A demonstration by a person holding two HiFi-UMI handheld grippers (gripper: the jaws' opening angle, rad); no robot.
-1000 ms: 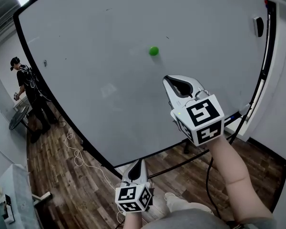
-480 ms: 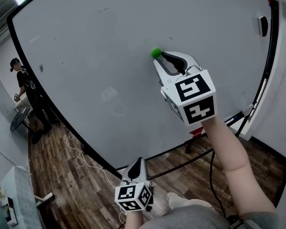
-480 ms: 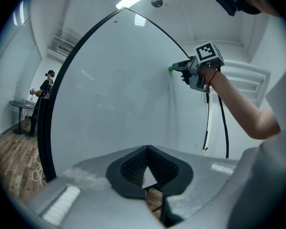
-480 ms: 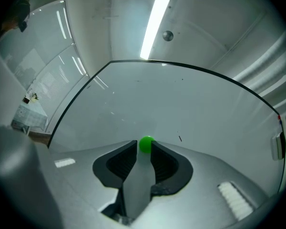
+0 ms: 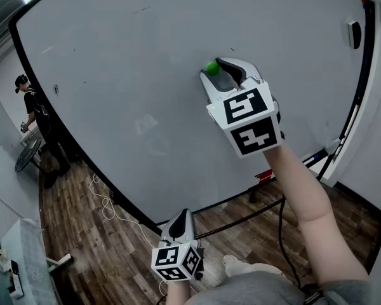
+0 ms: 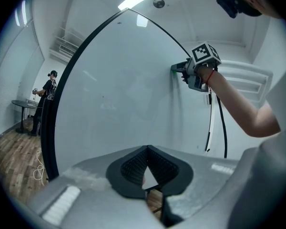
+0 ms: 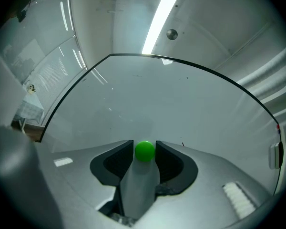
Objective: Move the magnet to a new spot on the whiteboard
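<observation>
A small round green magnet [image 5: 212, 68] sticks to the big whiteboard [image 5: 114, 75], right of its middle. My right gripper [image 5: 218, 69] is up against the board with the magnet [image 7: 144, 151] between its two jaw tips. Its jaws are opening, and thin gaps show on both sides of the magnet. The left gripper view shows that gripper [image 6: 177, 70] from the side, touching the board [image 6: 124, 104]. My left gripper [image 5: 181, 220] hangs low in front of me, away from the board, with its tips together [image 6: 147, 149] and nothing in them.
A person [image 5: 35, 113] stands far left by a round table [image 5: 25, 154]. A white cable [image 5: 101, 202] trails over the wooden floor under the board. A dark eraser-like block [image 5: 354, 33] sits at the board's upper right edge.
My right gripper has risen up and leftward to the magnet, and its jaws have parted around it. The left gripper has barely shifted.
</observation>
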